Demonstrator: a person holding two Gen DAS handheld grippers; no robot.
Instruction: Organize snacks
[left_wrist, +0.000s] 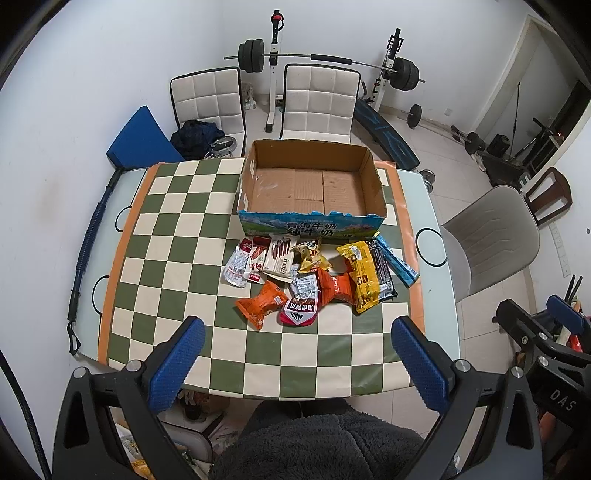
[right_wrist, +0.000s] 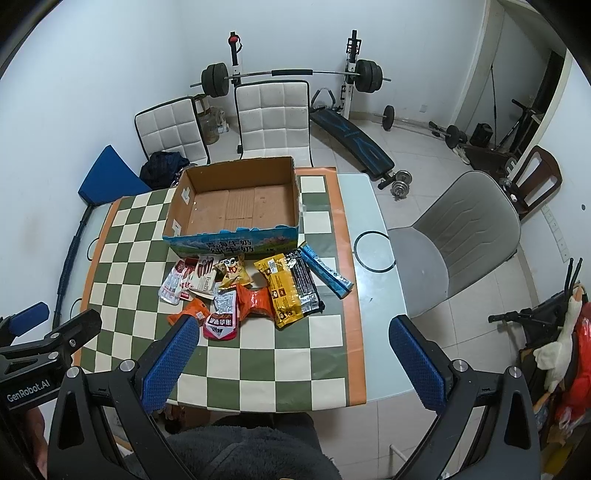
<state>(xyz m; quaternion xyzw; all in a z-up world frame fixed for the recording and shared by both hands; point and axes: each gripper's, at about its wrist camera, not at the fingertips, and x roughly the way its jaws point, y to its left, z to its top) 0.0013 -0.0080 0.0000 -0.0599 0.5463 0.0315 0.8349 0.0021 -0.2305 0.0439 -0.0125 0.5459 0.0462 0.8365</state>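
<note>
- The left claw (left_wrist: 297, 354) hangs above the near edge of the surface (left_wrist: 173, 206), its blue-padded fingers (left_wrist: 177, 363) spread wide with nothing between them.
- The right claw (right_wrist: 291, 354) is likewise released, fingers (right_wrist: 168, 363) wide apart, hovering over the near right part of the surface; it also shows at the right border of the left wrist view.
- Just beyond both claws lies a heap of snack packets (left_wrist: 317, 275), near the middle of the surface and toward its right side, all resting on the green-and-cream checkered cloth (left_wrist: 184, 258).
- At the near side of the heap sit an orange packet (left_wrist: 260, 302) and a red-and-white pouch (left_wrist: 299, 312), touching each other.
- A larger orange bag (left_wrist: 332, 288) lies just beside a yellow packet (left_wrist: 362, 277); a black packet (left_wrist: 382, 273) and a long blue packet (left_wrist: 397, 260) follow toward the right edge.
- On the left of the heap are white-and-red pouches (left_wrist: 243, 264) and a white box (left_wrist: 279, 256) printed with chocolate sticks; a small gold bag (left_wrist: 312, 254) lies between them and the yellow packet.
- Behind the heap, touching its far side, stands an open cardboard box (left_wrist: 373, 173) with a blue printed front, its inside holding no packets.
- Two white padded chairs (left_wrist: 317, 99) stand past the far edge, a grey chair (left_wrist: 487, 236) off the right edge.
</note>
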